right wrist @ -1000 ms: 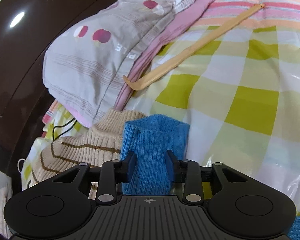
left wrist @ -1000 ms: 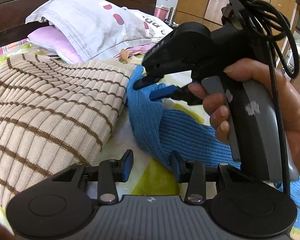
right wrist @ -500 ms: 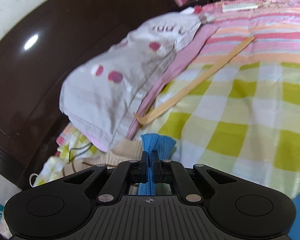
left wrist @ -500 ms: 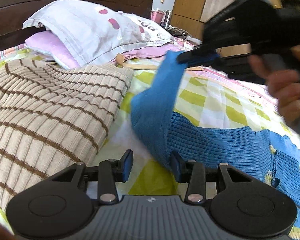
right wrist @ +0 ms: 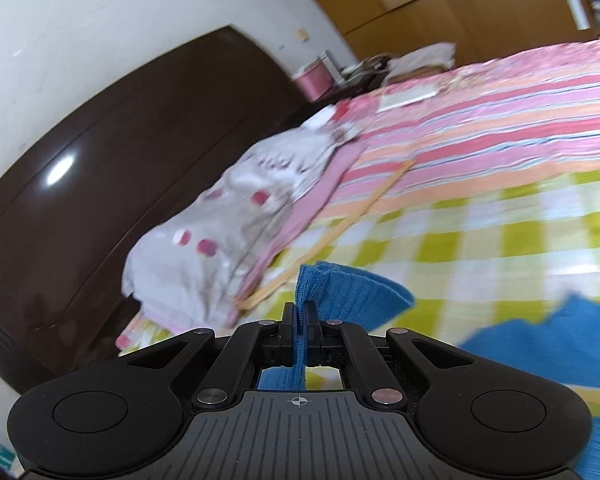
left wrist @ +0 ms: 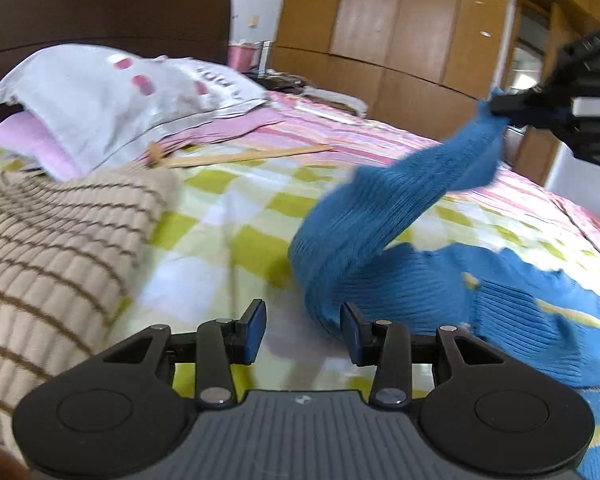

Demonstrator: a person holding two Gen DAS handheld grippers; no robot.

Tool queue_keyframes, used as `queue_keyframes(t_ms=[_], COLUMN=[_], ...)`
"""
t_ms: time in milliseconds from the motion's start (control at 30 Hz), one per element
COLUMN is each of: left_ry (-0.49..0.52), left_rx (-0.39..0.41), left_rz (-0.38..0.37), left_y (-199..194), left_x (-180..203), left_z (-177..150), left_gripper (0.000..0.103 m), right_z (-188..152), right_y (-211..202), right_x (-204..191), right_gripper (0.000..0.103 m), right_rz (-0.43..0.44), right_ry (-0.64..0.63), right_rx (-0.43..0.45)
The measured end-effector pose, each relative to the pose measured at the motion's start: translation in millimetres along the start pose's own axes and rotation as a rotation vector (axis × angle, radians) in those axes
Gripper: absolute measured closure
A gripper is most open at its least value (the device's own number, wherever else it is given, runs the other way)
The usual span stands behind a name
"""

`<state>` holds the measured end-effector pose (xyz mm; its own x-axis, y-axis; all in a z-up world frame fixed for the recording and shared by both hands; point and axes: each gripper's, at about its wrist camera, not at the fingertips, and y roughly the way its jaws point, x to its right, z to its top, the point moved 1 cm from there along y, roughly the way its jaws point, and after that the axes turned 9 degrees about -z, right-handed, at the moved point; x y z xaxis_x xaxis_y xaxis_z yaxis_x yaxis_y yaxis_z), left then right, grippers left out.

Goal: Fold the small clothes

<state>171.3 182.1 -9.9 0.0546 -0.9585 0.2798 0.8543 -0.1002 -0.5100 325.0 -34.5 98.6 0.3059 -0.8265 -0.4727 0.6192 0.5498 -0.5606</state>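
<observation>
Step in hand, as I read it: the sleeve fold on the blue sweater (left wrist: 440, 280). Body of the garment lies flat on the checked bedsheet (left wrist: 228, 216); one sleeve is lifted clear and stretched up toward the right.

Left to right across the left wrist view:

- Beige striped sweater (left wrist: 52, 240) on the far left, lying on the bed, apart from the blue one. Not in play at this step.
- Pillow (left wrist: 112, 96) behind it against the dark headboard (left wrist: 100, 4); a thin wooden stick (left wrist: 240, 156) lies on the sheet just in front of the pillow.
- Left gripper (left wrist: 302, 330): jaws parted, nothing between the pads. The right-hand pad sits just beside the fold where the sleeve leaves the body, possibly touching the knit; I cannot tell for certain. The tool points downward at the bed, low over the sheet.
- Right gripper (left wrist: 512, 110), upper right of that view: clamped on the sleeve cuff (left wrist: 488, 120), raised well above the bed. Its own camera confirms it: the fingers (right wrist: 289, 332) are pressed together with blue knit pinched between them and a flap of cuff (right wrist: 352, 292) sticking out past the tips. That view is tilted, so the wrist seems rolled to one side.

Next move, my judgement: carry the cuff across over the sweater's body and lay it down flat before letting go. It calls for the left gripper to pin the shoulder line so that the body does not drag along. Risk: knit stretches, so a hard pull could skew the fold.
</observation>
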Motion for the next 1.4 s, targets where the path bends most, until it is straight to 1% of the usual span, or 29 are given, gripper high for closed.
queue_keyframes(t_ms=[133, 233, 400, 500, 567, 600, 667, 733, 767, 800, 833, 900, 933, 1000, 1067, 1133, 1233, 1300, 1367, 1400], left_ry=[0.042, 0.064, 0.110, 0.176, 0.214, 0.228, 0.253, 0.269, 0.281, 0.293, 0.307, 0.318, 0.319, 0.320, 0.325, 0.330, 0.330, 0.325, 0.320, 0.317], left_rx=[0.002, 0.003, -0.018, -0.030, -0.042, -0.048, -0.060, -0.073, -0.080, -0.087, -0.093, -0.102, -0.105, -0.104, -0.100, -0.100, -0.092, -0.088, -0.087, -0.088], left_rz=[-0.036, -0.061, -0.106, -0.116, -0.110, -0.109, -0.107, -0.104, -0.100, -0.094, -0.085, -0.076, -0.074, -0.073, -0.073, -0.073, -0.076, -0.080, -0.078, -0.078], left_y=[-0.4, -0.6, -1.9, -3.5, -3.4, -4.0, -6.4, -8.5, -8.7, -8.7, -8.4, -7.8, -8.5, -10.3, -11.0, -11.2, -14.4, -15.2, -13.6, -13.1], left_x=[17.3, 30.2, 58.2, 80.3, 92.8, 97.9, 107.0, 113.6, 116.9, 120.1, 123.2, 126.4, 128.0, 130.8, 133.9, 136.3, 138.6, 139.2, 140.3, 140.9], left_z=[-2.7, -4.4, -13.9, -24.0, -31.0, -34.2, -40.8, -46.2, -48.7, -51.0, -52.8, -54.2, -54.1, -53.7, -52.9, -50.9, -49.0, -47.8, -47.0, -46.7], left_gripper=[0.057, 0.057, 0.057, 0.057, 0.057, 0.057, 0.056, 0.056, 0.056, 0.056, 0.056, 0.056, 0.056, 0.056, 0.056, 0.056, 0.056, 0.056, 0.056, 0.056], right_z=[-6.1, -17.8, -51.4, -79.7, -99.7, -109.0, -126.0, -137.3, -141.5, -144.2, -145.3, -144.1, -143.1, -141.0, -137.1, -132.0, -126.3, -122.4, -119.4, -118.4], right_y=[-33.5, -59.1, -95.7, -109.4, -110.3, -110.8, -115.2, -119.3, -121.0, -120.3, -119.6, -119.3, -119.1, -118.8, -117.7, -116.3, -124.4, -129.9, -126.8, -122.6], right_x=[39.4, 68.1, 114.4, 139.9, 155.9, 163.0, 176.3, 189.8, 197.3, 204.0, 208.4, 215.5, 217.4, 220.2, 221.7, 223.3, 223.7, 222.8, 226.7, 229.2], right_gripper=[0.100, 0.100, 0.100, 0.100, 0.098, 0.094, 0.094, 0.093, 0.090, 0.085, 0.083, 0.076, 0.074, 0.066, 0.062, 0.062, 0.062, 0.062, 0.062, 0.062], right_rz=[-0.064, -0.109, -0.166, -0.216, -0.223, -0.220, -0.218, -0.193, -0.170, -0.150, -0.140, -0.120, -0.101, -0.065, -0.062, -0.060, -0.050, -0.085, -0.131, -0.134], right_ry=[0.057, 0.105, 0.181, 0.204, 0.230, 0.248, 0.301, 0.369, 0.408, 0.447, 0.473, 0.505, 0.518, 0.534, 0.530, 0.544, 0.557, 0.532, 0.527, 0.533], right_rx=[0.045, 0.074, 0.093, 0.080, 0.023, 0.000, -0.012, -0.015, -0.019, -0.026, -0.025, -0.016, -0.013, -0.014, -0.012, -0.013, 0.013, 0.044, 0.039, 0.025])
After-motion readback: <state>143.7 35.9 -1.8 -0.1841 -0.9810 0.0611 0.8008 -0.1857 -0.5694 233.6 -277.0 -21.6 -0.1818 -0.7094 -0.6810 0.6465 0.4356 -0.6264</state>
